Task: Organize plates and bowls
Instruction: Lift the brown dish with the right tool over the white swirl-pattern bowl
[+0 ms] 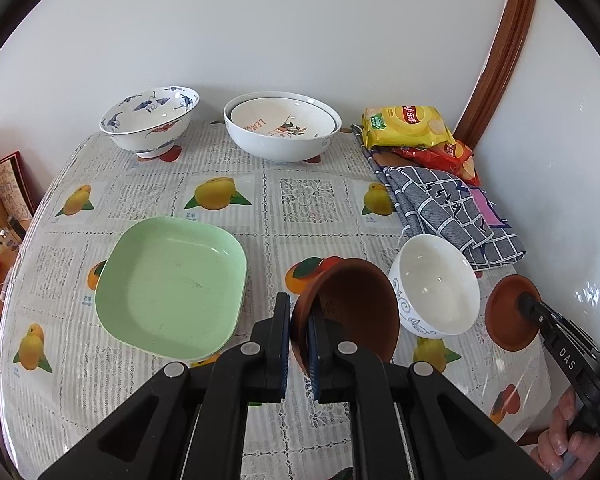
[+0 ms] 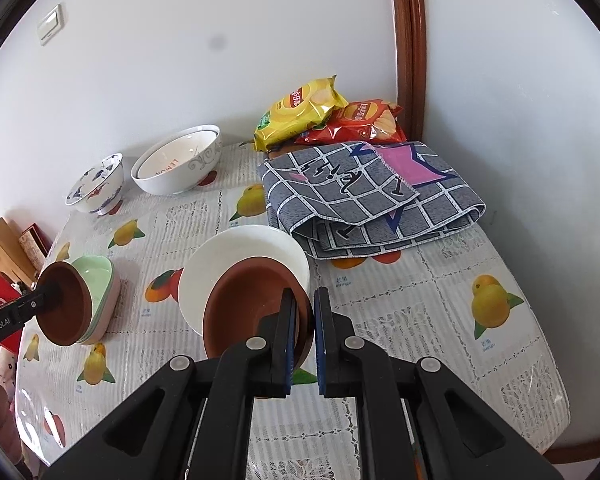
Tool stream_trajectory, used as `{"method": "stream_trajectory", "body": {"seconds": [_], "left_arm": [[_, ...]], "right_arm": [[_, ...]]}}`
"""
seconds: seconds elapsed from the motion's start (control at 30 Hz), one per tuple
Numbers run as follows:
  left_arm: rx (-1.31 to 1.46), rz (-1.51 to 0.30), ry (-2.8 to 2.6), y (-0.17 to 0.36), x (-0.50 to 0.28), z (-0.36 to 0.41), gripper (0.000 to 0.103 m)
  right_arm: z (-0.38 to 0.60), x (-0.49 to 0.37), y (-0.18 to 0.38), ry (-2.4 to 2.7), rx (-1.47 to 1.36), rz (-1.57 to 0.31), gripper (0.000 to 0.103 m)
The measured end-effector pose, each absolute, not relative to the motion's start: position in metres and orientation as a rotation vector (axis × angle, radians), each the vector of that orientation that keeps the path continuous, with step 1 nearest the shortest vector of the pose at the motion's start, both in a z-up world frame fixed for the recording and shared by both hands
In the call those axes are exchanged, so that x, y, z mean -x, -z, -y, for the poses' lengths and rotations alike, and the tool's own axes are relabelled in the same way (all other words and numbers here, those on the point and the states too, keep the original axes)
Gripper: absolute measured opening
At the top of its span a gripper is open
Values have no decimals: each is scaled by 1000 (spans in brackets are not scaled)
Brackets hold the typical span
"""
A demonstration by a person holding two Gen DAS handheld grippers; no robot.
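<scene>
White walls meet at a corner w/ a brown wood door frame; below sits a table under a lace-and-fruit print cover w/ clear plastic on top.

Left gripper: jaws nearly closed, pinching the rim of a brown bowl, which is tilted and off the table. Just left of it lies the green square plate, flat on the cover; right wrist view shows it stacked on a pinkish one.

Right gripper: jaws nearly closed on the rim of a brown saucer, also tilted and off the table, in front of the small white bowl w/ grey scroll trim that stands on the table.

Far edge by the wall: blue-and-white footed bowl, and beside it a big white bowl w/ a lemon-print bowl nested inside.

Right rear: folded grey checked cloth, w/ a yellow chip bag and red chip bag behind it, near the frame. A hand grips the right tool's handle at the left wrist view's lower right corner.
</scene>
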State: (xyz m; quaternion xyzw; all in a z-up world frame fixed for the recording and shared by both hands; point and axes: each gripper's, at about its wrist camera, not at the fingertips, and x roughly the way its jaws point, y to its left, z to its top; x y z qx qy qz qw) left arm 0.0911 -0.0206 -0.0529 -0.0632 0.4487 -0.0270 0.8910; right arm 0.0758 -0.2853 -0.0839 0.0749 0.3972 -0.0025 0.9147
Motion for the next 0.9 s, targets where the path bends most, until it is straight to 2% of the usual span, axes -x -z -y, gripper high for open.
{"method": "stream_trajectory", "body": {"seconds": [0.9], "left_arm": [[164, -972, 23, 77, -124, 1, 8]], "right_arm": [[253, -127, 109, -60, -80, -878, 9]]}}
